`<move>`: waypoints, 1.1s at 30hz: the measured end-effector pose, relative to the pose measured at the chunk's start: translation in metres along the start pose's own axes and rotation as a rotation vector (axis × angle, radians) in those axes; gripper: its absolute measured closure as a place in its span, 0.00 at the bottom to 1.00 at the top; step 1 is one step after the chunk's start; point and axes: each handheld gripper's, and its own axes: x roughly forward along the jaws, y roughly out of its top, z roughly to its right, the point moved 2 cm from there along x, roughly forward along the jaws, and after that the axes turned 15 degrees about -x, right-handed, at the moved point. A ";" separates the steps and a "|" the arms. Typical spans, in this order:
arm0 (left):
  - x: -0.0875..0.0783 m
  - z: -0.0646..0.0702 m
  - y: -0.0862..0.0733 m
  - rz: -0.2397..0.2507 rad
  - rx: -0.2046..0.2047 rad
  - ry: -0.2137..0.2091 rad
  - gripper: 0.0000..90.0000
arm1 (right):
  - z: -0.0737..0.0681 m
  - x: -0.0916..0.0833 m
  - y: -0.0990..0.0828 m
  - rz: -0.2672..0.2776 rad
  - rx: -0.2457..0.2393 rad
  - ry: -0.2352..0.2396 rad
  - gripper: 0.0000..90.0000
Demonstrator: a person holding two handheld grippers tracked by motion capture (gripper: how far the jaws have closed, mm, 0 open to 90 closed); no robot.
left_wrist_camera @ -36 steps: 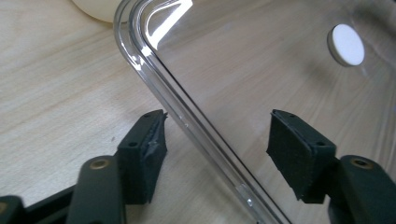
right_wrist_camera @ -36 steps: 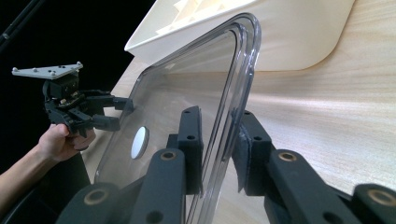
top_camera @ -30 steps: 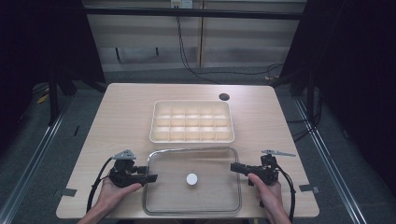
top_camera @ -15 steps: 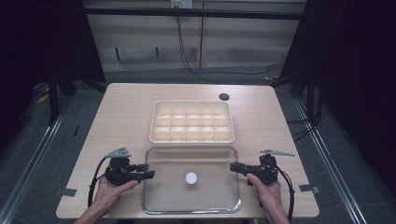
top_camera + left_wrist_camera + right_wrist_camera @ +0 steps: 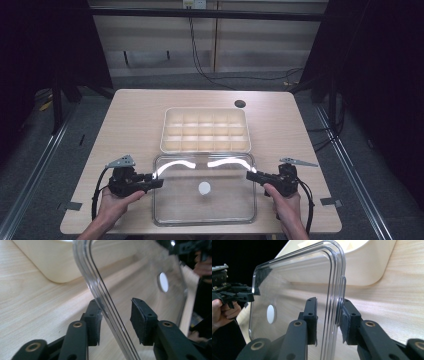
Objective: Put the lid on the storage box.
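The clear, rounded-corner rectangular plastic lid [image 5: 205,189] lies on the near half of the light wooden table [image 5: 135,115], between the two hands, with a small white round spot [image 5: 204,188] at its middle.

The left gripper [image 5: 156,182] reaches its left rim. In the left gripper view the ribbed edge of the lid [image 5: 105,302] runs up between the two black pads [image 5: 140,320]: it lies against the left-hand pad, while a gap shows between it and the other. The jaws have just been closing with the rim between them, and they do not yet pinch it.

The right gripper [image 5: 251,175] is at the lid's right rim. In the right gripper view the rim [image 5: 335,302] stands between the pads [image 5: 312,315]; the right-hand pad touches the rim's outer lip and the other sits very close on the inner side, so the jaws look closed on the lid.

Just beyond the lid, almost touching its far edge, sits the cream plastic tray divided into small square compartments [image 5: 206,130]; it is the nearest thing to the lid's far edge. A small dark round hole [image 5: 240,104] marks the table top farther back, right of the tray.

Bright reflections across the lid's far edge hide that rim's outline in the high view. The gripper tips are small there, so contact cannot be judged from above. What the compartments hold is not clear. The forearms are cut off by the lower edge.
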 end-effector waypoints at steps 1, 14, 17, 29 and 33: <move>0.000 0.001 0.001 0.002 0.008 0.001 0.69 | 0.000 0.000 0.001 0.002 0.001 -0.002 0.78; -0.010 0.008 0.006 0.034 0.038 0.015 0.71 | -0.008 -0.002 0.011 0.041 -0.013 -0.019 0.79; -0.013 0.009 0.006 0.045 0.036 0.004 0.73 | -0.010 -0.003 0.012 0.046 -0.014 -0.016 0.79; -0.023 0.015 0.012 0.088 0.057 0.019 0.77 | -0.017 -0.006 0.024 0.064 -0.051 -0.029 0.79; -0.027 0.015 0.013 0.096 0.061 0.016 0.78 | -0.020 -0.005 0.028 0.070 -0.069 -0.028 0.79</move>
